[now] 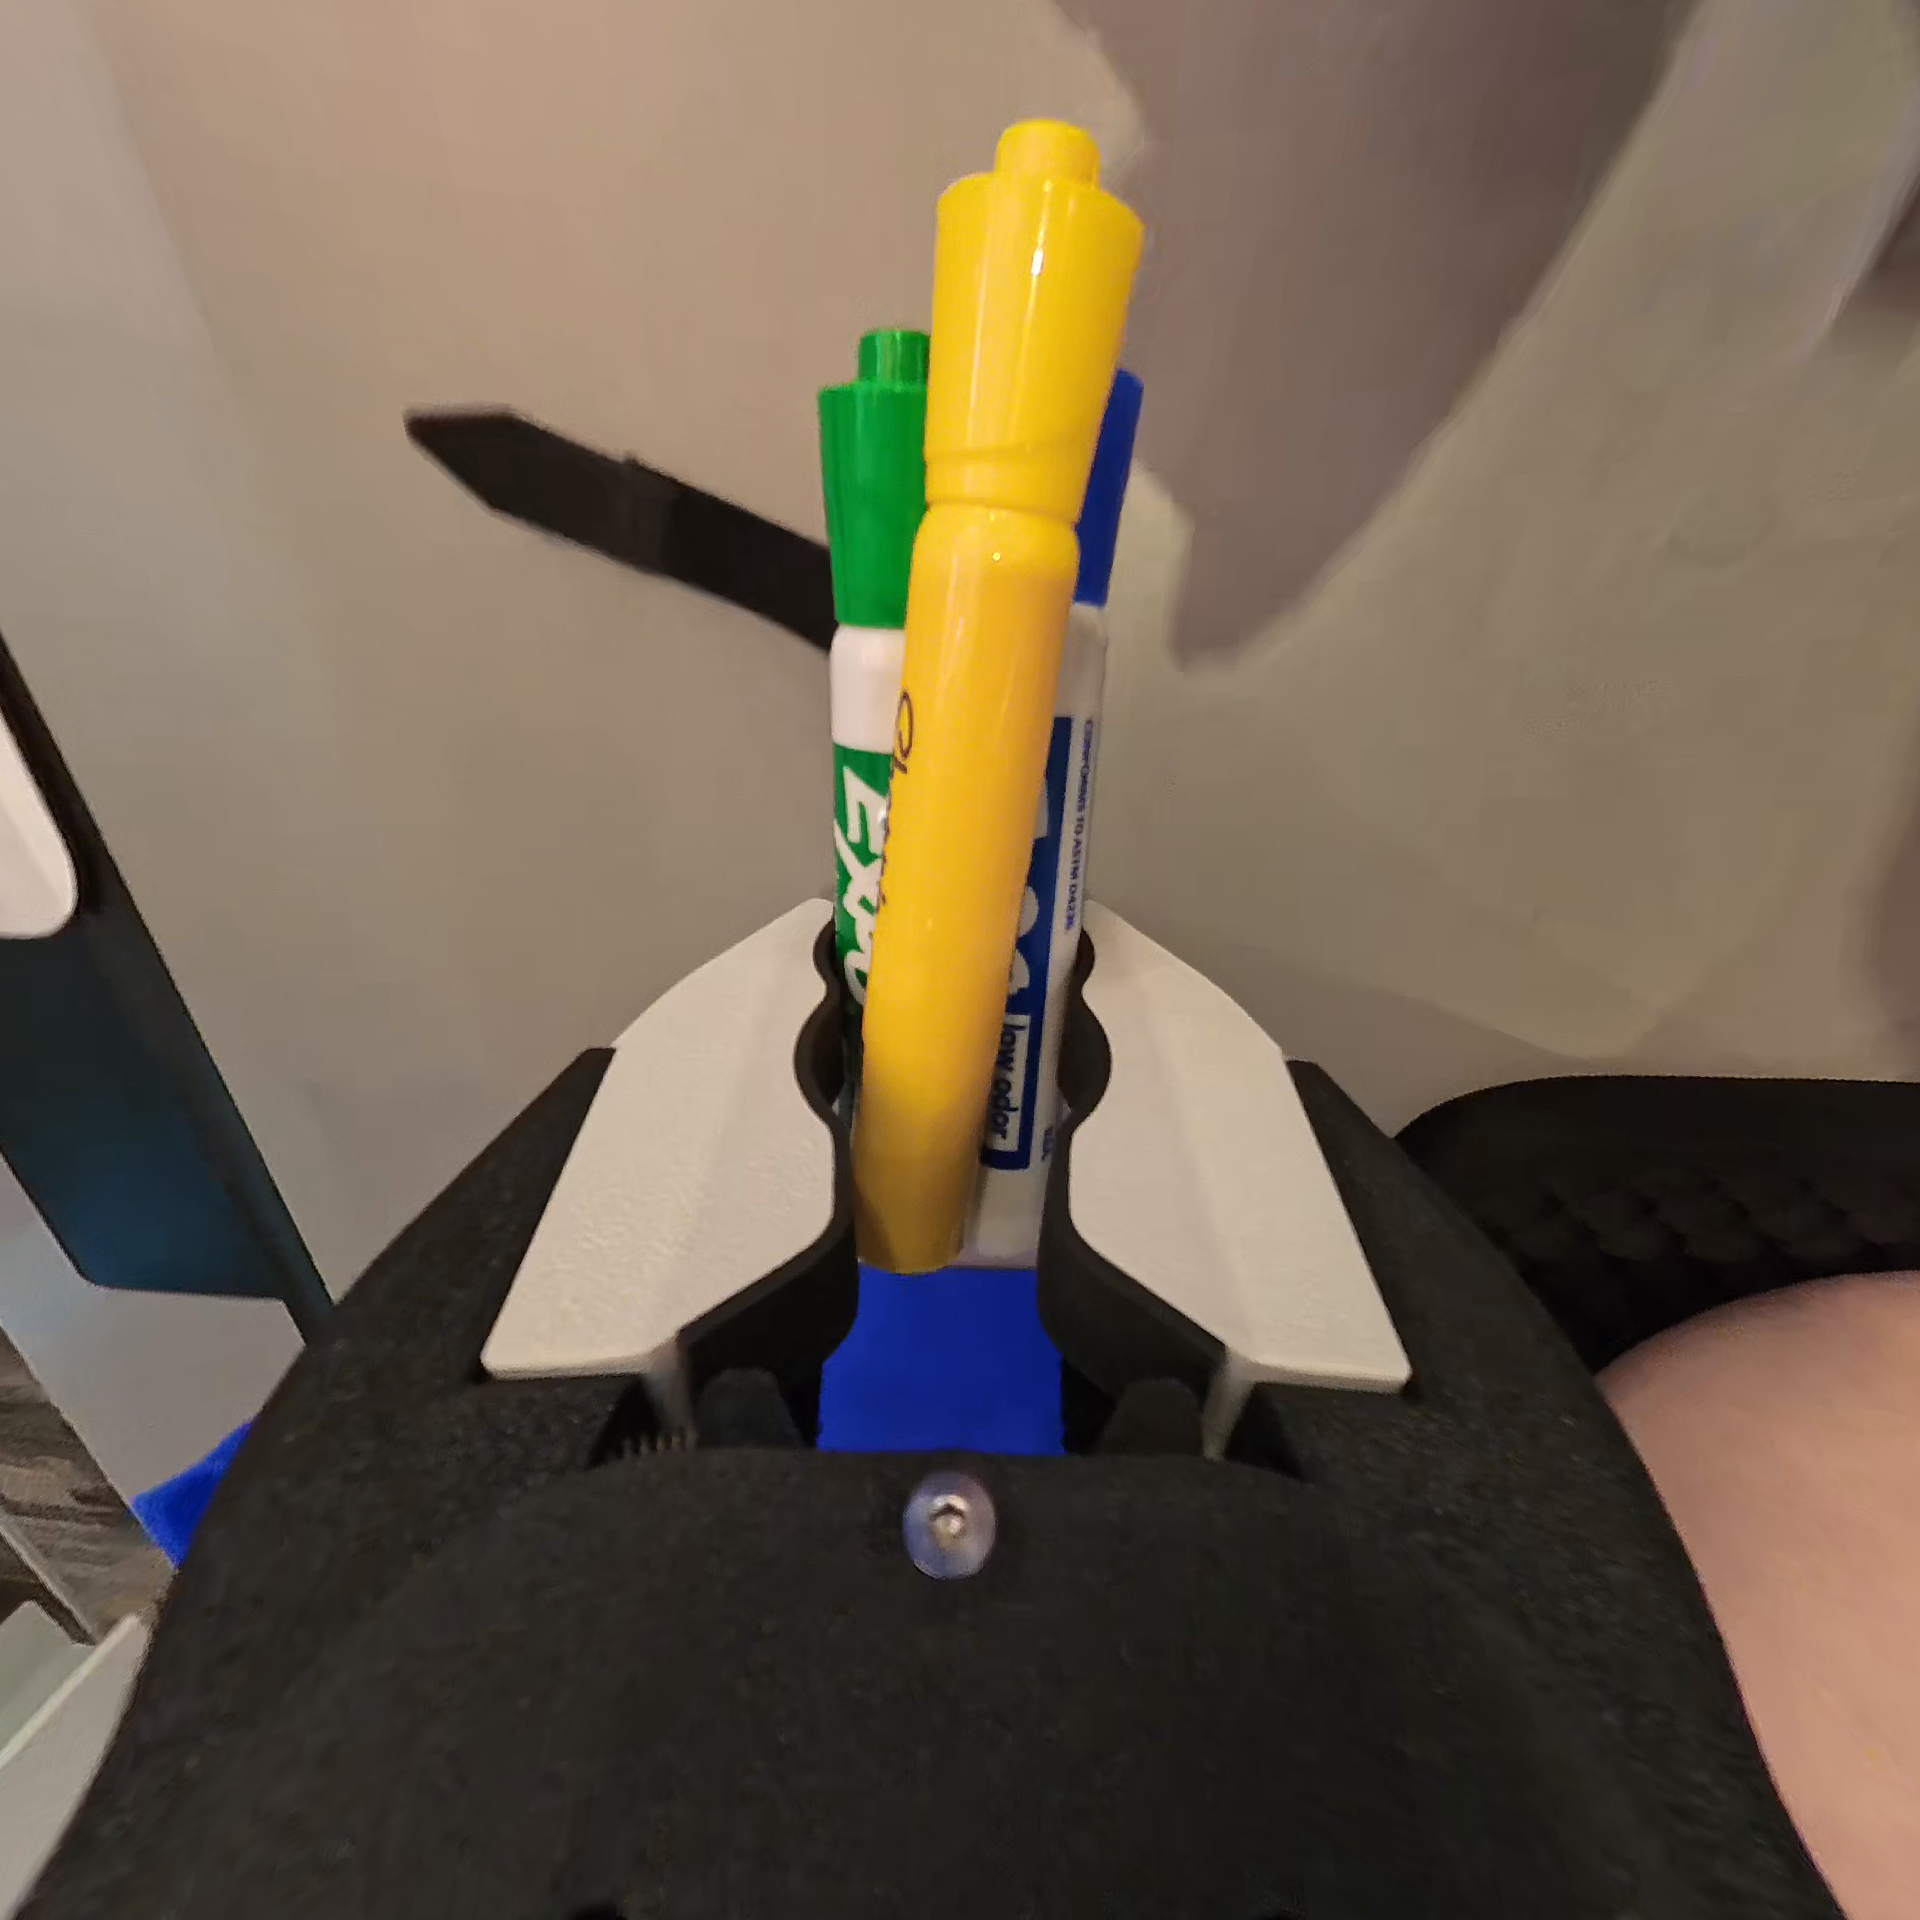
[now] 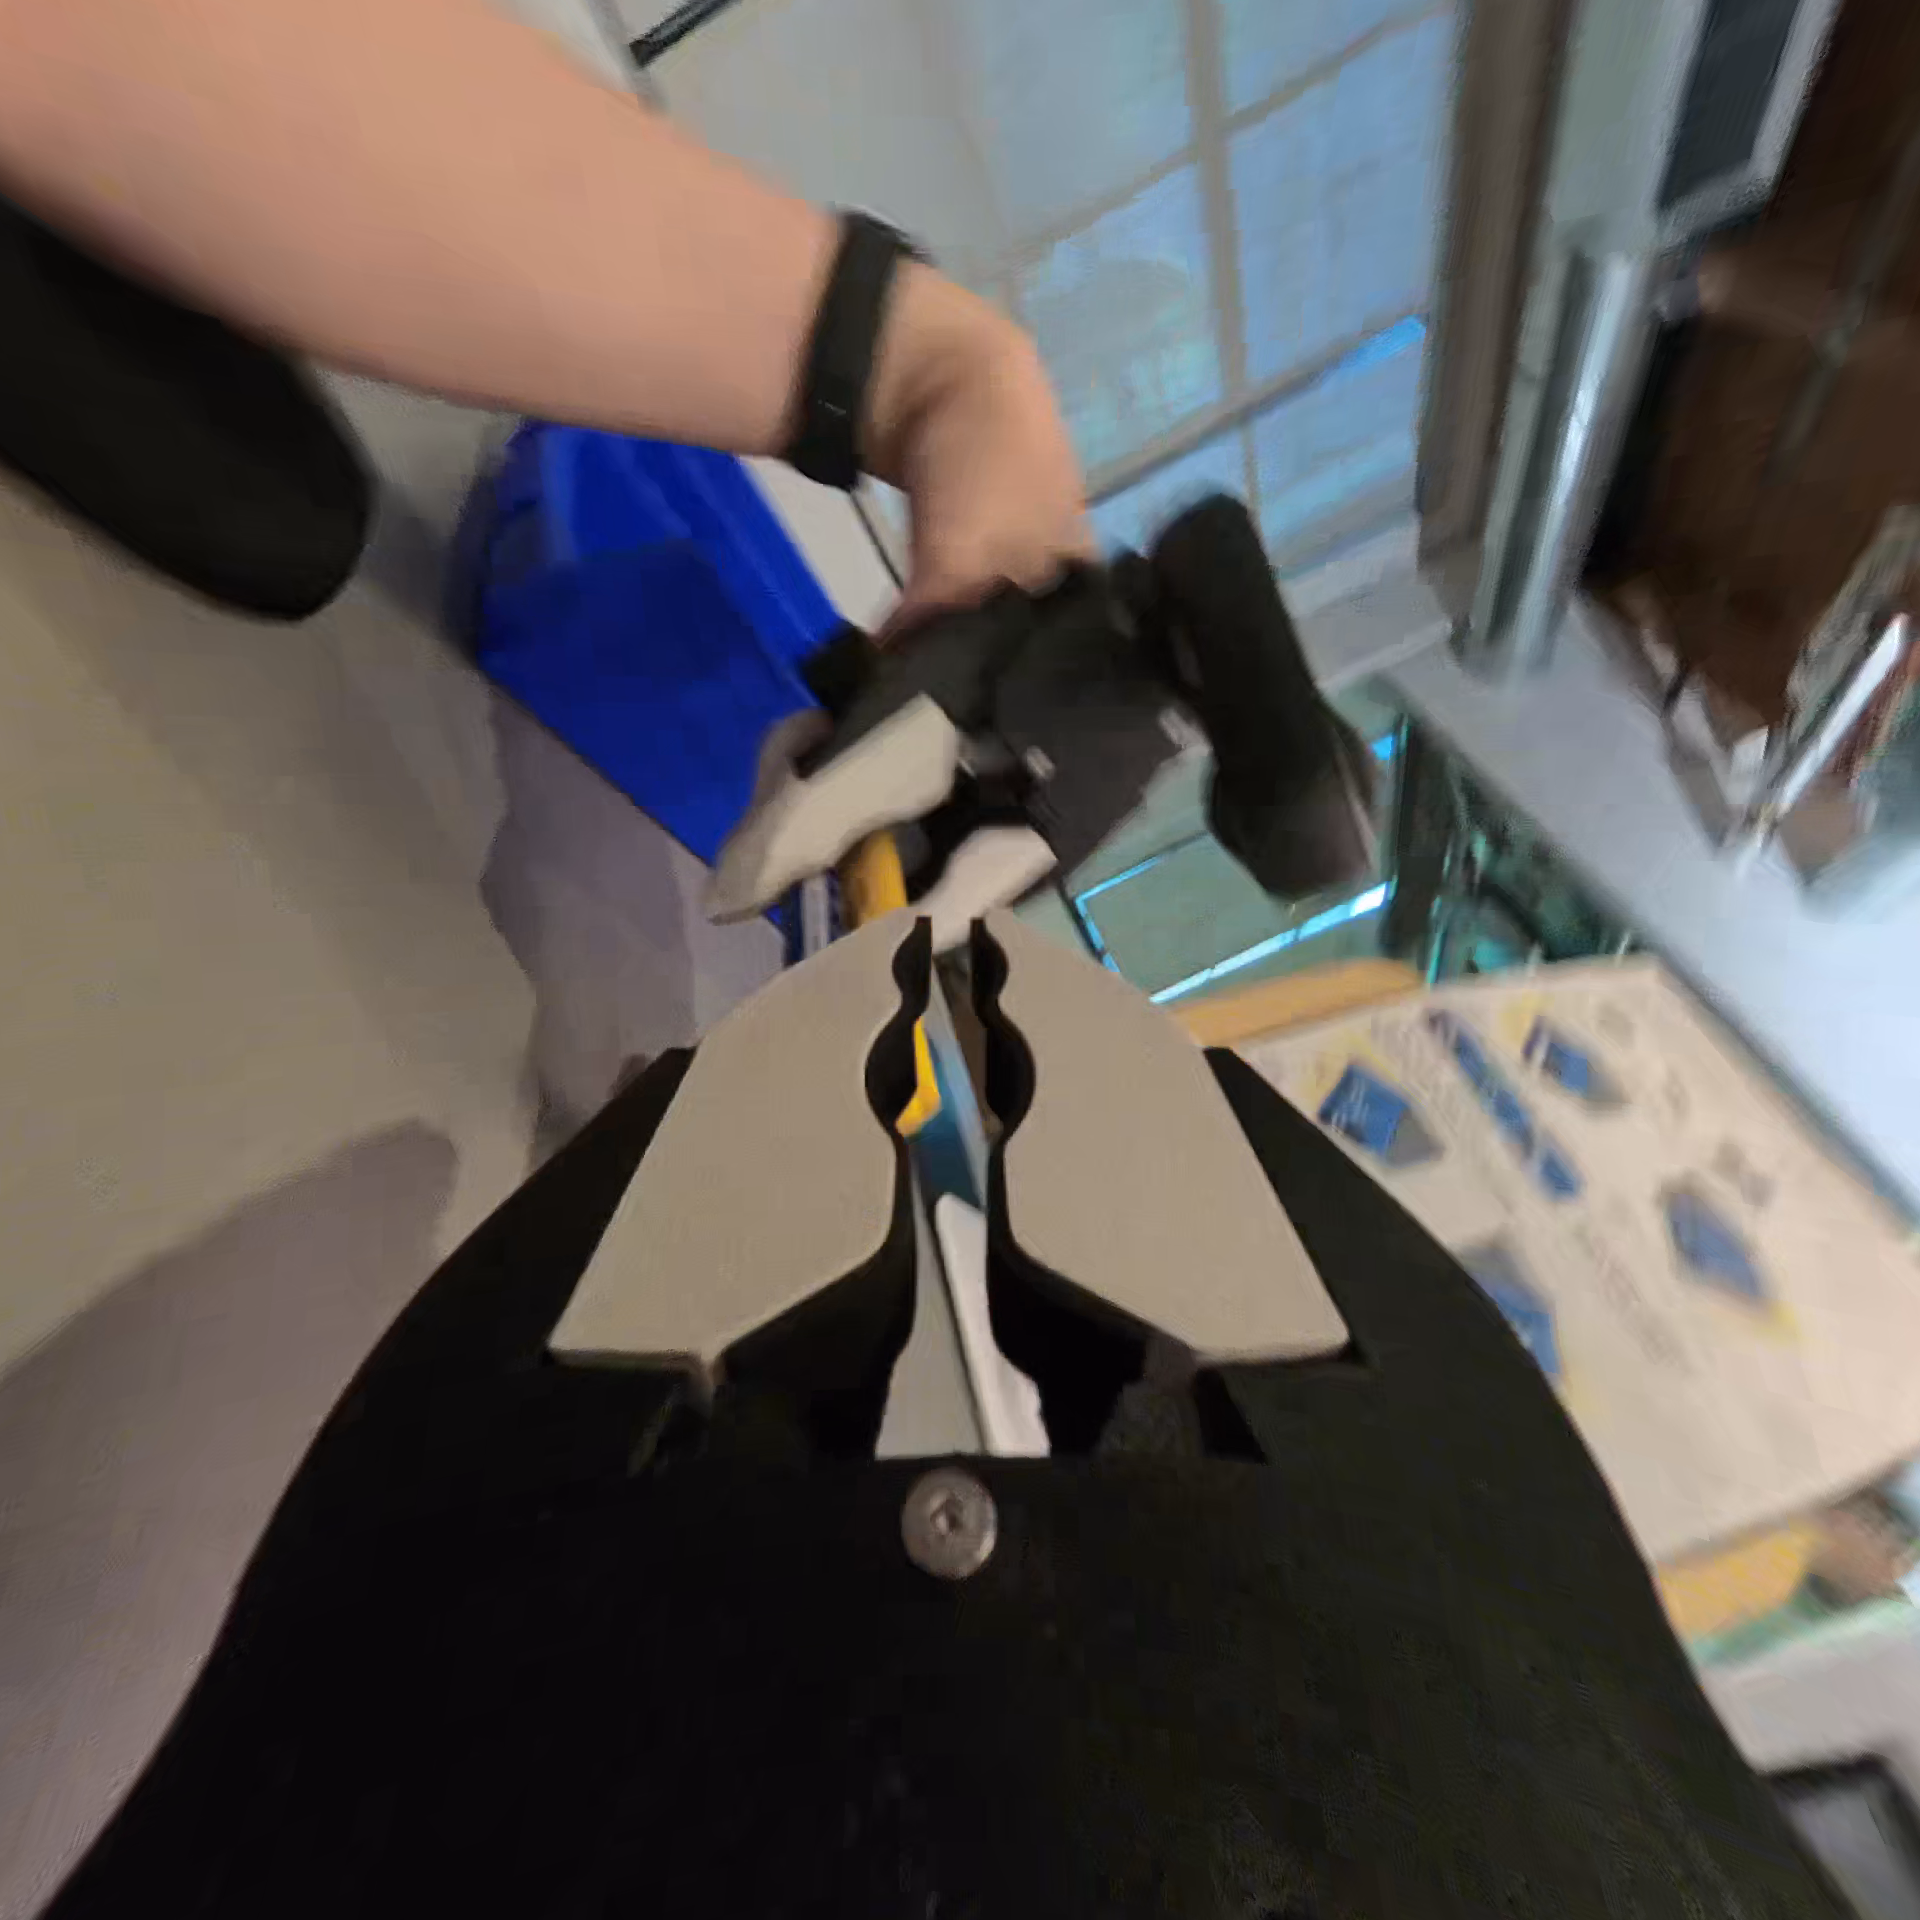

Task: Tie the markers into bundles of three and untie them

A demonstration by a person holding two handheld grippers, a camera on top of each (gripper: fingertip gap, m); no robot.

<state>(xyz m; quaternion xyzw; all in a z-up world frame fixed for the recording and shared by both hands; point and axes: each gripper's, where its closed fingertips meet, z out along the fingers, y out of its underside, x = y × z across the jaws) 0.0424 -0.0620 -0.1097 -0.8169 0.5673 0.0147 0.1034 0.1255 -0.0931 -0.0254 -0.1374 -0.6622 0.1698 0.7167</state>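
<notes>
My left gripper (image 1: 956,935) is shut on three markers held side by side and pointing away from it: a yellow marker (image 1: 987,727) in front, a green-capped marker (image 1: 868,520) on the left and a blue-capped marker (image 1: 1107,488) on the right. A black strap (image 1: 582,499) sticks out to the left from behind them, its end free. In the right wrist view the left gripper (image 2: 862,883) and the yellow marker (image 2: 873,868) sit just beyond my right gripper (image 2: 951,930). Its jaws are nearly together, with bits of the markers showing through the slit.
A person's forearm with a black wristband (image 2: 842,353) holds the left gripper. A blue cloth (image 2: 644,644) lies on the pale surface (image 2: 208,935) behind it. A window (image 2: 1247,312) and a printed box (image 2: 1558,1195) are to the right. A dark panel (image 1: 104,1091) stands at the left. Tip to tip, the grippers are about 12 centimetres apart.
</notes>
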